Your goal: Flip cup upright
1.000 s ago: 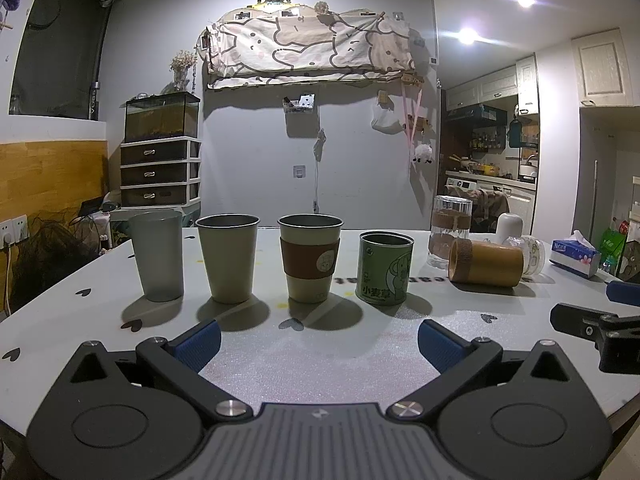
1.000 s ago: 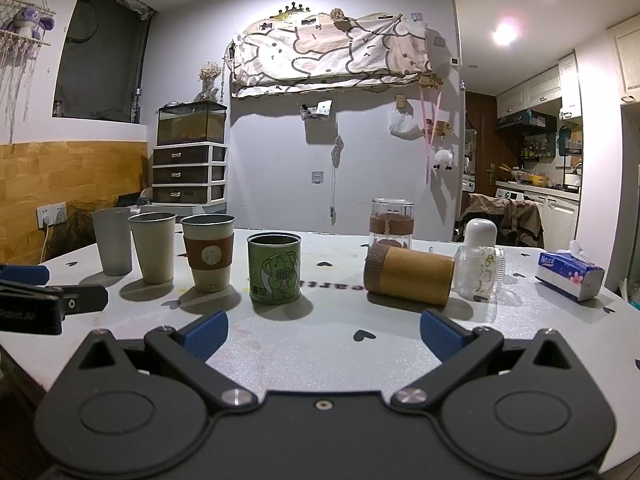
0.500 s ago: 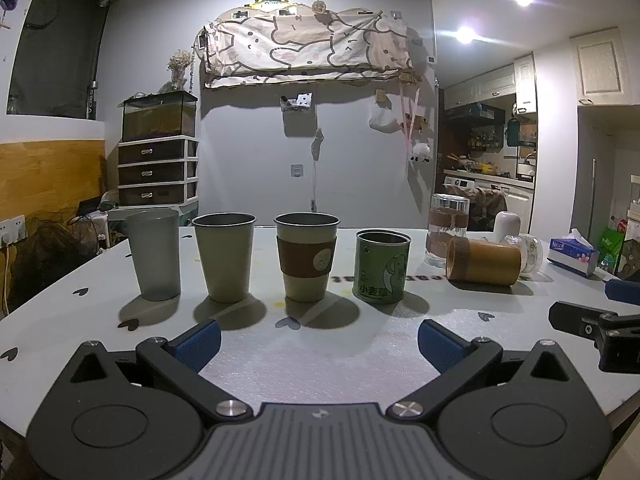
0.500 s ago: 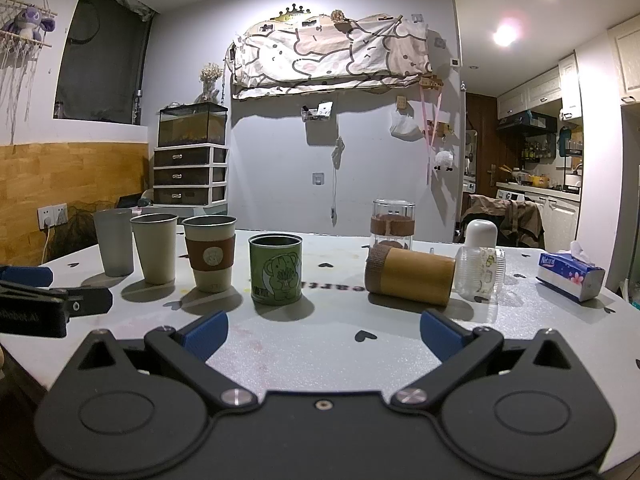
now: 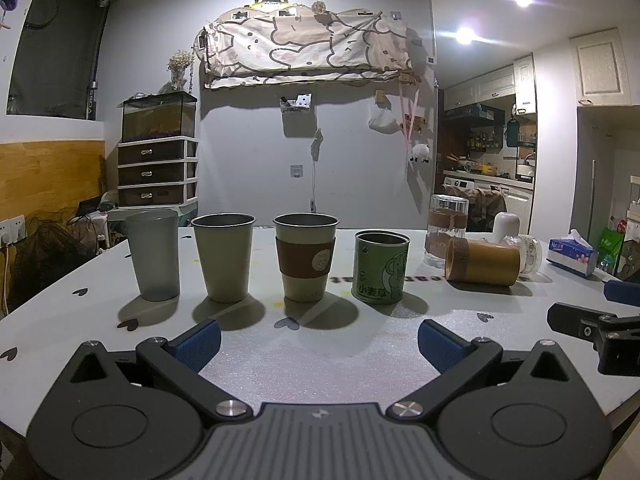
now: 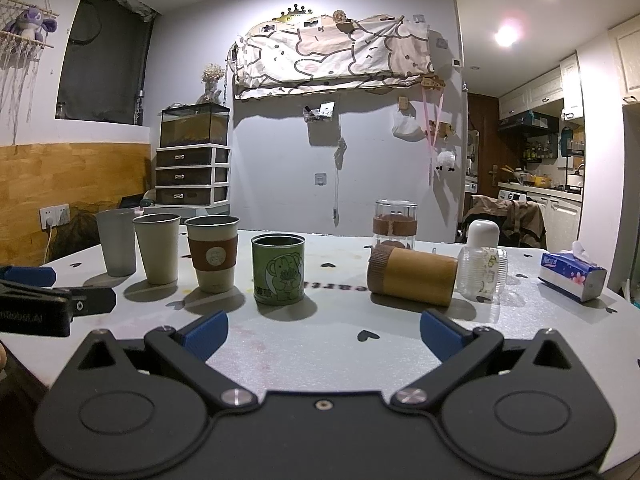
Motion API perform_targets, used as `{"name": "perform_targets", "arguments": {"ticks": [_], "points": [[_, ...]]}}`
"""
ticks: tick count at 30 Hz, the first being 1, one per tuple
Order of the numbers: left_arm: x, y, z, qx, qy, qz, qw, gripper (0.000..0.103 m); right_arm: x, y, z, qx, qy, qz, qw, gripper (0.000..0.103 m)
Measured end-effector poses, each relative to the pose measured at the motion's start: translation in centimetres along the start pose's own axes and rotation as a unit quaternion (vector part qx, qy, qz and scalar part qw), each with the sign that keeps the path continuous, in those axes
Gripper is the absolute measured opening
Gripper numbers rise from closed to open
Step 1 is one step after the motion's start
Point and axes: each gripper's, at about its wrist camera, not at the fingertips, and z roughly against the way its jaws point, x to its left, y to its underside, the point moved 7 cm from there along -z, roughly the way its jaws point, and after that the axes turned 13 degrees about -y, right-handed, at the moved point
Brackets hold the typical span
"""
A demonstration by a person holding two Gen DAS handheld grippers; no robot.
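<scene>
A tan bamboo cup lies on its side on the white table, right of centre in the right wrist view; it also shows in the left wrist view at the right. My right gripper is open and empty, low over the table, well short of the cup. My left gripper is open and empty, facing the row of upright cups. Each gripper's fingers show at the edge of the other's view.
A grey cup, a beige cup, a sleeved cup and a green tin stand upright in a row. A glass cup, a clear bottle with white cap and a tissue pack stand nearby.
Both views have shifted very slightly; the grippers stay open and nothing on the table has moved.
</scene>
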Motion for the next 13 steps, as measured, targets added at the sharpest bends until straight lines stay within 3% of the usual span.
{"name": "perform_targets", "arguments": {"ticks": [13], "points": [[-0.48,0.15,0.03,0.002,-0.001,0.002,1.0,0.103,-0.01,0.02,-0.01,0.0,0.0,0.0,1.0,0.103]]}}
